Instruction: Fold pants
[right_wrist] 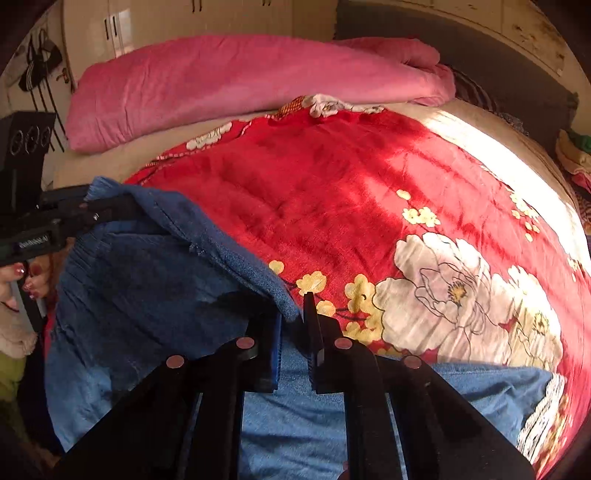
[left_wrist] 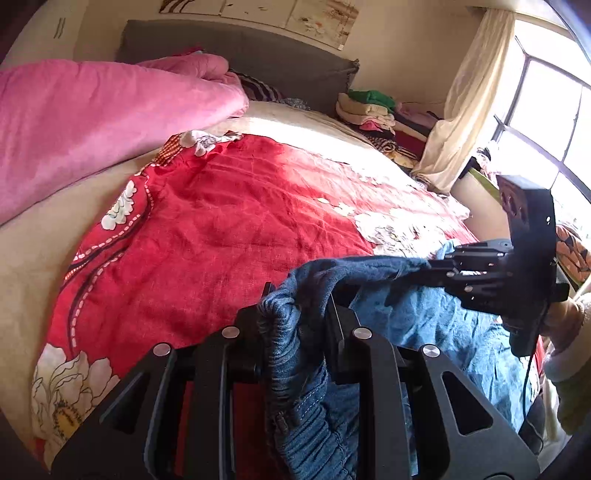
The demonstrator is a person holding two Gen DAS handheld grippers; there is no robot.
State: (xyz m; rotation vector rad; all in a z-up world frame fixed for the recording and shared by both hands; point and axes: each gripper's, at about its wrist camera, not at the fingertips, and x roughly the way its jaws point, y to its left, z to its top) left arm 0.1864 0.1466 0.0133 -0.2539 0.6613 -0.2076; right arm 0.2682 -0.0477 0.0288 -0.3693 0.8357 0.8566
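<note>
Blue denim pants (left_wrist: 424, 325) with a gathered elastic waistband lie bunched at the near edge of a red floral blanket (left_wrist: 229, 221). My left gripper (left_wrist: 297, 304) is shut on the waistband, which hangs down between its fingers. To its right, my right gripper (left_wrist: 430, 267) pinches another part of the pants' top edge, lifted a little off the bed. In the right wrist view the right gripper (right_wrist: 295, 314) is shut on a denim edge, and the pants (right_wrist: 147, 280) spread below and to the left. The left gripper (right_wrist: 96, 208) grips the cloth at far left, held by a hand.
A rolled pink quilt (left_wrist: 92, 114) lies along the far side of the bed, before a grey headboard (left_wrist: 240, 51). Stacked folded clothes (left_wrist: 369, 107), a cream curtain (left_wrist: 465, 110) and a bright window stand at the right. Pale cupboards (right_wrist: 155, 22) line the far wall.
</note>
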